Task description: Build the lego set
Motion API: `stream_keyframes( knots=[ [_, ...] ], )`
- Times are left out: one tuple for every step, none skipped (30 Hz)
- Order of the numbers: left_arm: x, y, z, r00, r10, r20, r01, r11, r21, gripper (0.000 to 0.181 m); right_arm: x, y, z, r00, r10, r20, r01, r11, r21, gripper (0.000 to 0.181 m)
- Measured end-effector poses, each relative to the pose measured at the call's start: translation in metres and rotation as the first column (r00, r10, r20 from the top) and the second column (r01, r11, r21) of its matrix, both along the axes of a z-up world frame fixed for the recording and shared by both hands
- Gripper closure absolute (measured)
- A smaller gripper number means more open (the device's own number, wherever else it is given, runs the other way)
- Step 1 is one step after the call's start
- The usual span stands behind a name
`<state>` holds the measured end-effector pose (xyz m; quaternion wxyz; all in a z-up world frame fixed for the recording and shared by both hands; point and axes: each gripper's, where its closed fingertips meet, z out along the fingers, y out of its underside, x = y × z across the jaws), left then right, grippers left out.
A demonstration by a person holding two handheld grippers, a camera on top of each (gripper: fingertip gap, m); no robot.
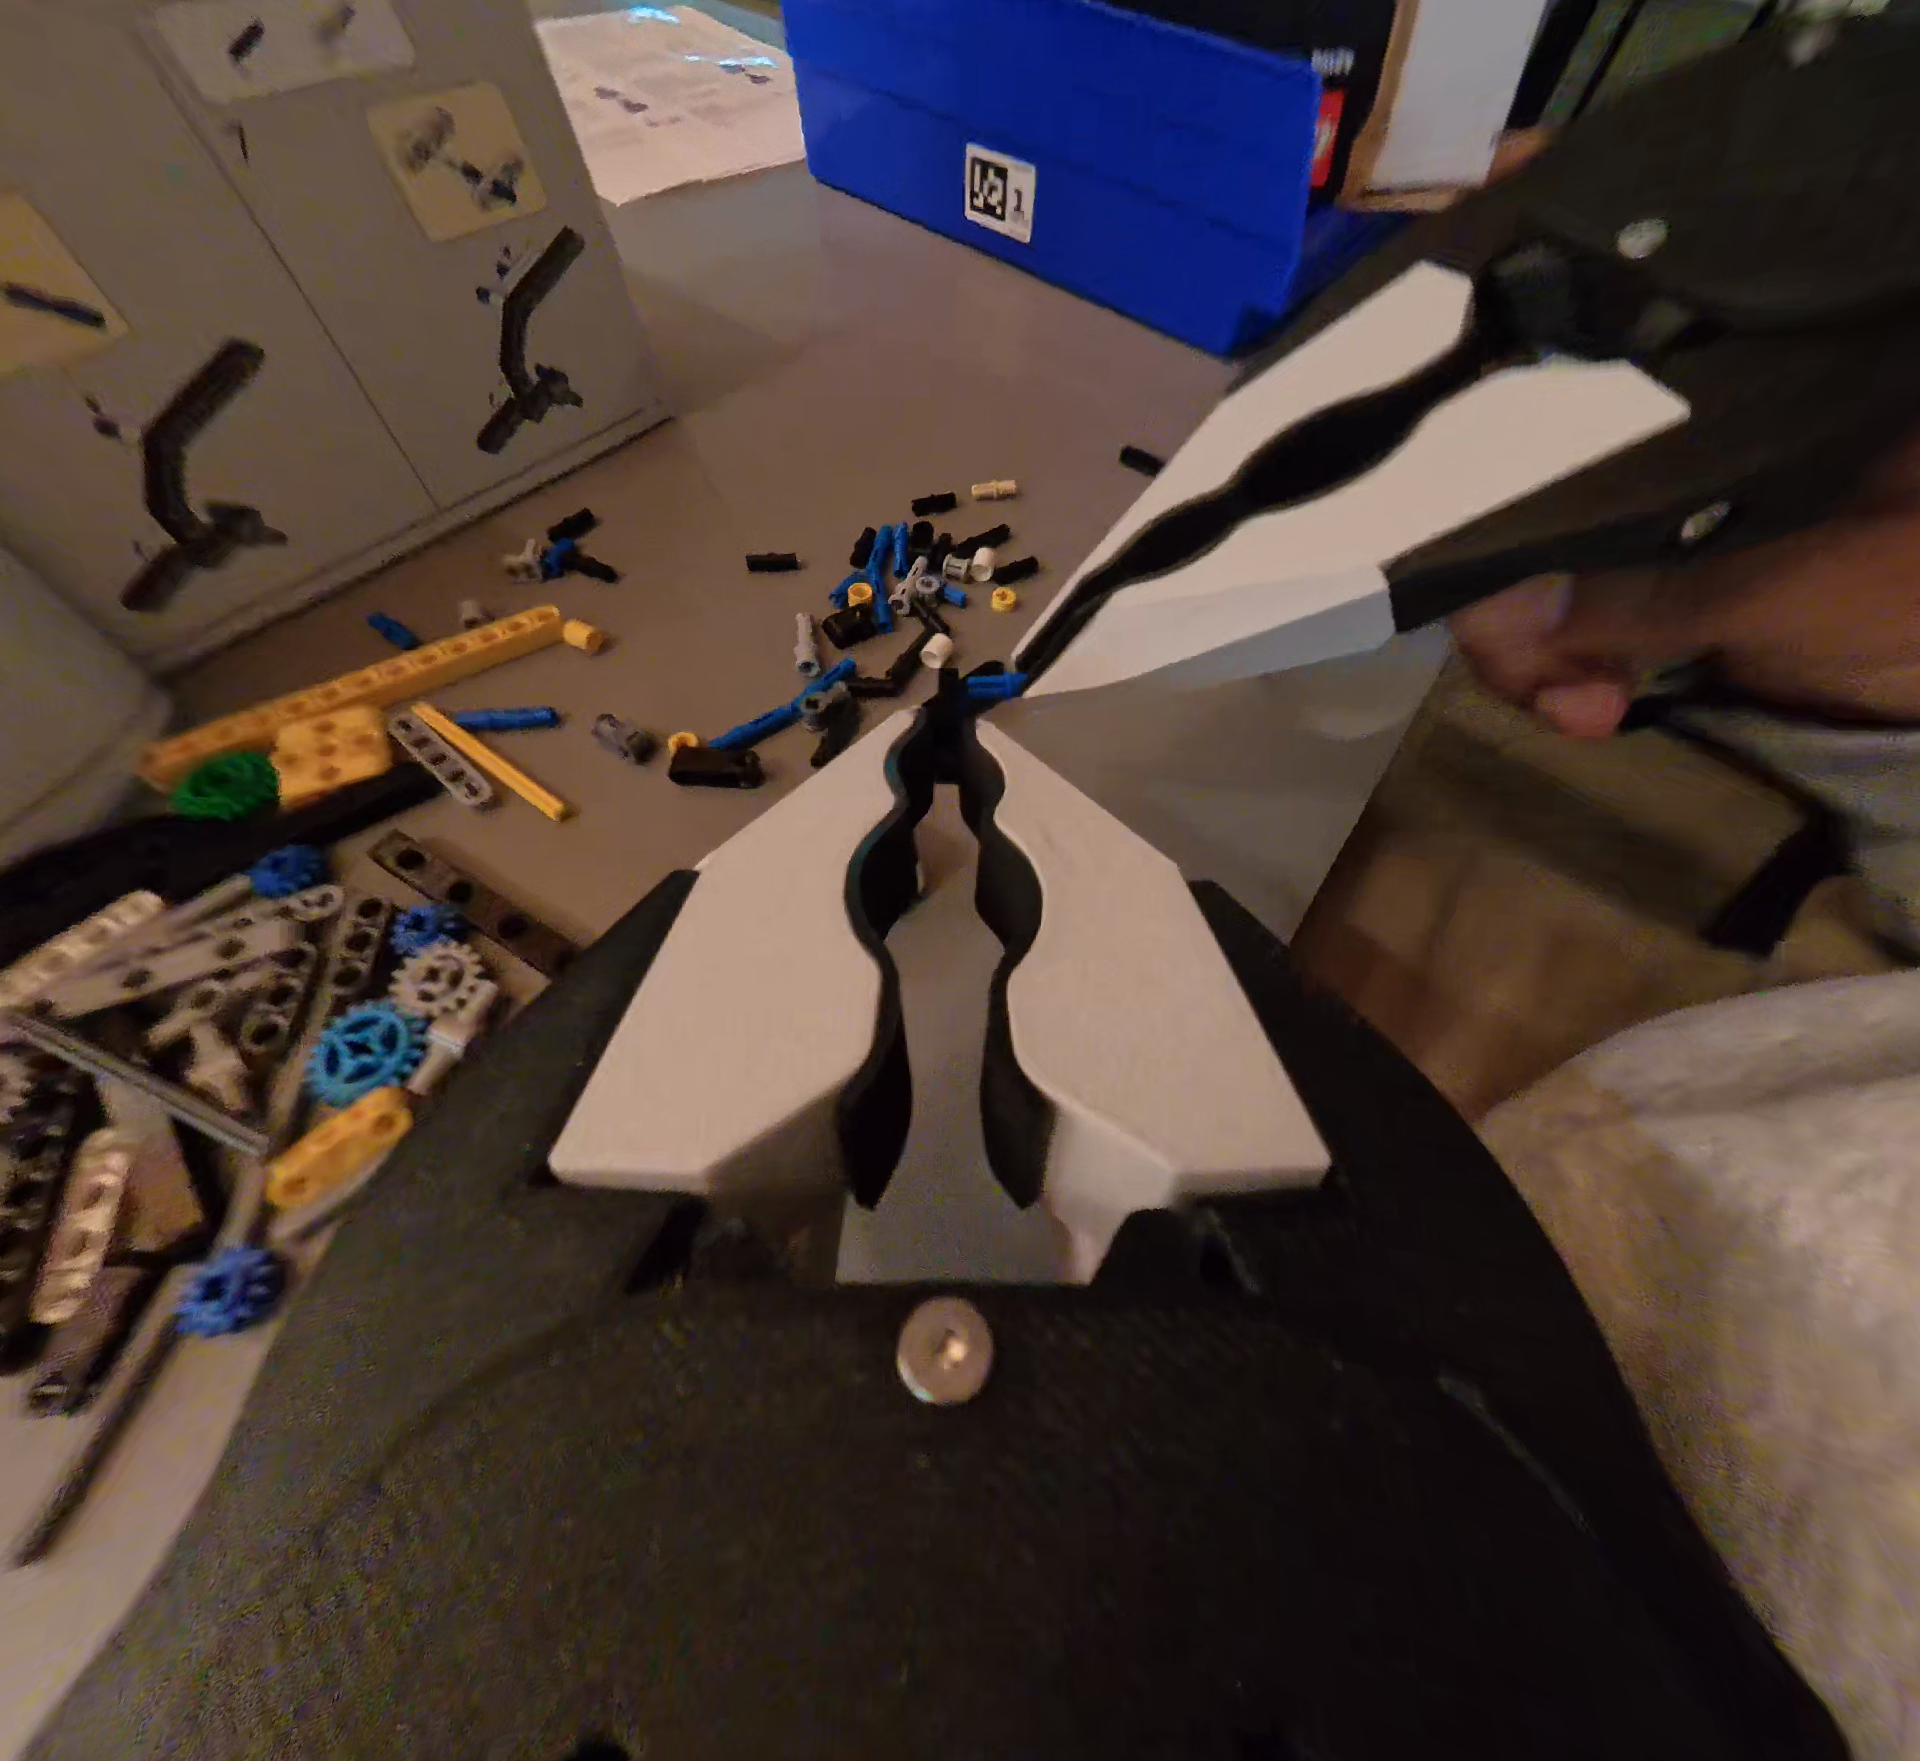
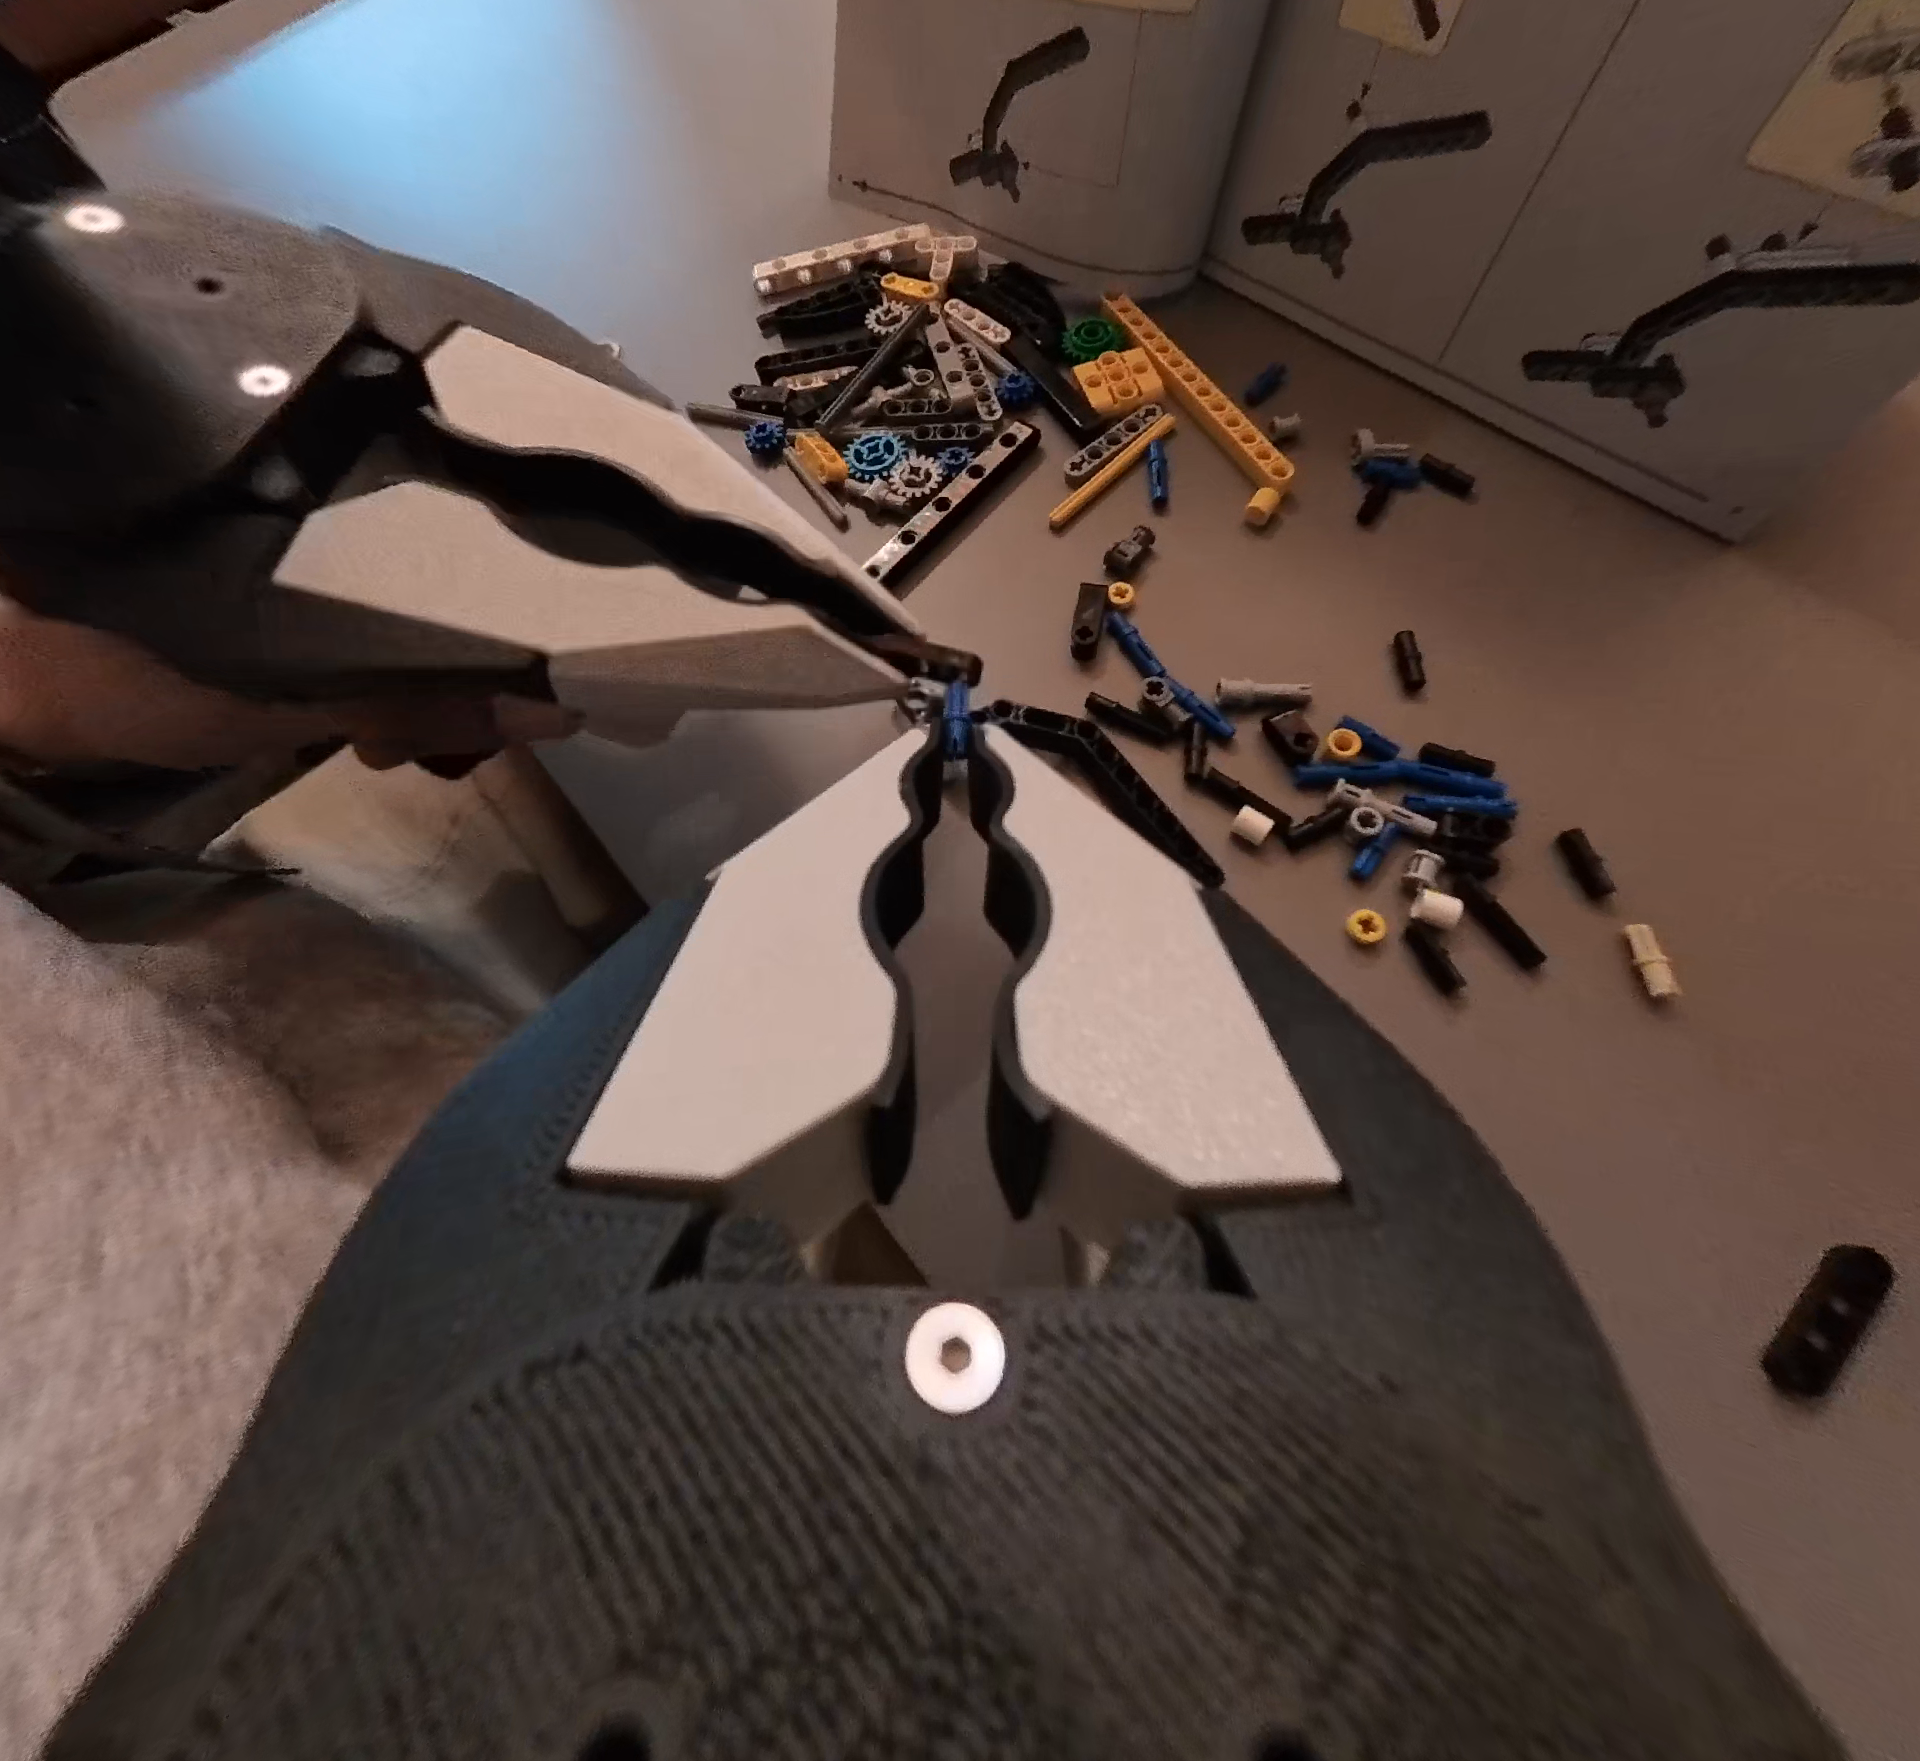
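Note:
My left gripper is shut on a small black piece and holds it above the grey table. My right gripper is shut on a blue pin. The two tips meet, so the pin touches the black piece. The right gripper comes in from the right in the left wrist view, with the blue pin at its tip. The left gripper comes in from the left in the right wrist view. A black bent beam runs from the tips to the lower right; I cannot tell if it is held.
Loose pins and connectors lie scattered on the table. A heap of beams and gears with a long yellow beam lies beyond. An open instruction booklet stands behind it. A blue bin is at the back. A short black beam lies near right. Left and right tips are no more than a few centimetres apart.

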<state>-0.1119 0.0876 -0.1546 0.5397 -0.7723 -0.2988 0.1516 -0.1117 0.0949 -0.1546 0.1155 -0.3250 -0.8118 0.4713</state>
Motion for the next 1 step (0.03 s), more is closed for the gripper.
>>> stream_keyframes(
  knots=[
    [-0.001,-0.0009,0.0013,0.999,0.0,0.051,-0.003,0.998,0.056,0.179,-0.0001,-0.0005,0.0033,1.0,0.004,-0.018,-0.004,1.0,-0.009,0.179]
  ],
)
